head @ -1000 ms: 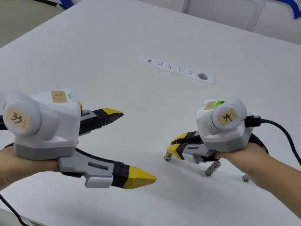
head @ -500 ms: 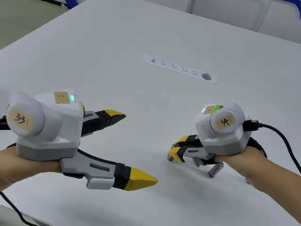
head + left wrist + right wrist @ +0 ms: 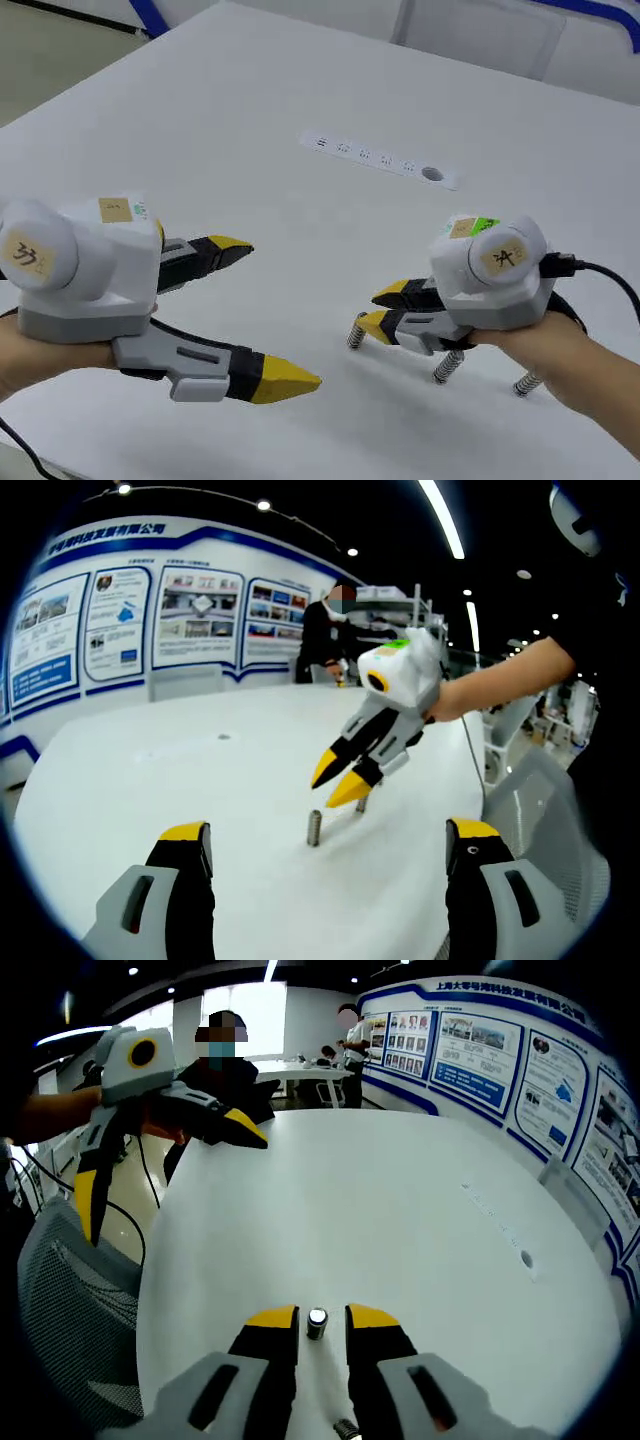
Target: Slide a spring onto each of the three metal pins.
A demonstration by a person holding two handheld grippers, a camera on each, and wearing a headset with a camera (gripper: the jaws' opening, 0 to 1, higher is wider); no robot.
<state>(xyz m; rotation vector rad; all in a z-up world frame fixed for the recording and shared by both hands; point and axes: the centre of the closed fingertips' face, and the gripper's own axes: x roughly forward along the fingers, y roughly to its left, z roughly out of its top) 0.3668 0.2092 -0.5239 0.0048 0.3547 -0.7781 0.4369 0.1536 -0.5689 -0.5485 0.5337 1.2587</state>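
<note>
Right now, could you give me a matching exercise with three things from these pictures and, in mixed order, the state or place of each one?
1 left hand-held gripper
2 right hand-held gripper
3 power strip

a lies flat, farther away than both others
b jaws wide apart, holding nothing
c jaws nearly together, near an upright spring

Pairs: 1-b, 2-c, 3-a

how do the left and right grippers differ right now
The left gripper has jaws wide apart; the right gripper has them nearly closed. The left gripper hangs over the table; the right gripper points at a pin just ahead. Both have white bodies, yellow tips.
</note>
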